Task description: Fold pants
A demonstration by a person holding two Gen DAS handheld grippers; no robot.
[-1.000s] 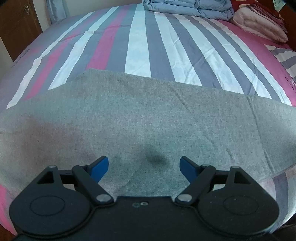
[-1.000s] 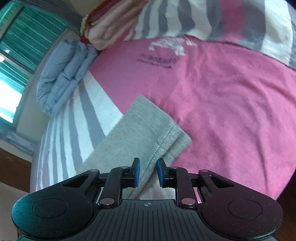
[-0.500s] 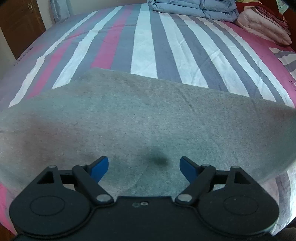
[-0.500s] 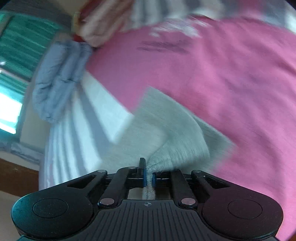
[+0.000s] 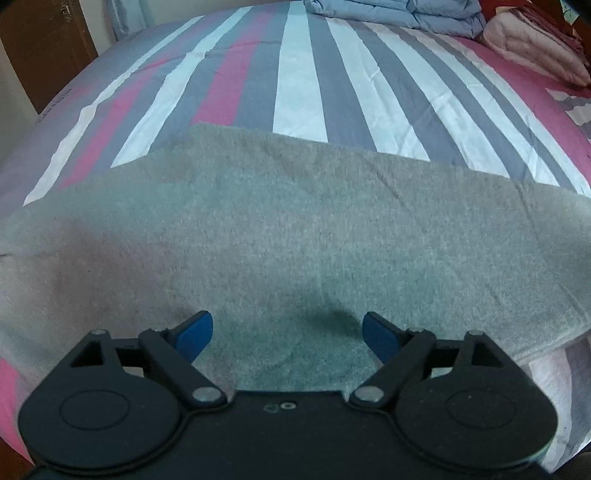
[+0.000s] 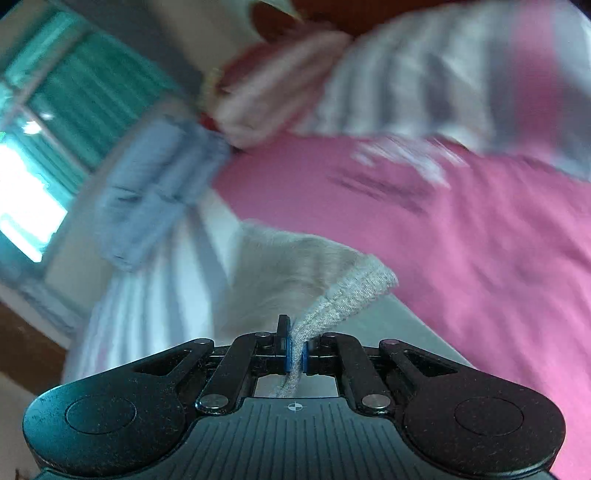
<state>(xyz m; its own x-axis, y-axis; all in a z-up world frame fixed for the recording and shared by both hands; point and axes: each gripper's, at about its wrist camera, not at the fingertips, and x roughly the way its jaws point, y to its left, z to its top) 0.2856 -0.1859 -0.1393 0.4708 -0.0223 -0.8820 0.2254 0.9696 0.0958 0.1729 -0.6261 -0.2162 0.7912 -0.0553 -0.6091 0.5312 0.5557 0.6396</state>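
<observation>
The right gripper (image 6: 294, 349) was closed tight on the end of the grey pants (image 6: 343, 295). The cloth was pinched between its two blue pads (image 6: 288, 350) and a thin bit hung down behind them. From the pinch the cloth rose up and spread out like a little tent. Past it lay the pink part of the bed sheet (image 6: 480, 240). This picture was blurry, so small things were hard to see. A blue blanket (image 6: 155, 192) sat folded farther back on the left, and a window (image 6: 33, 192) shone behind it.

The left gripper (image 5: 286, 332) was open and getting wider. Its blue pads (image 5: 194, 334) stood far apart over the pants (image 5: 295, 229), and they pinched nothing. I could not tell if the pads touched the cloth. The pants lay flat and wide across the bed (image 5: 299, 85), and a small dark spot (image 5: 334, 319) sat on the cloth between the pads. Beyond the pants the sheet had pink, grey and white stripes. At the far end were the blue blanket (image 5: 399, 13) and a pink blanket (image 5: 532, 48) beside it
</observation>
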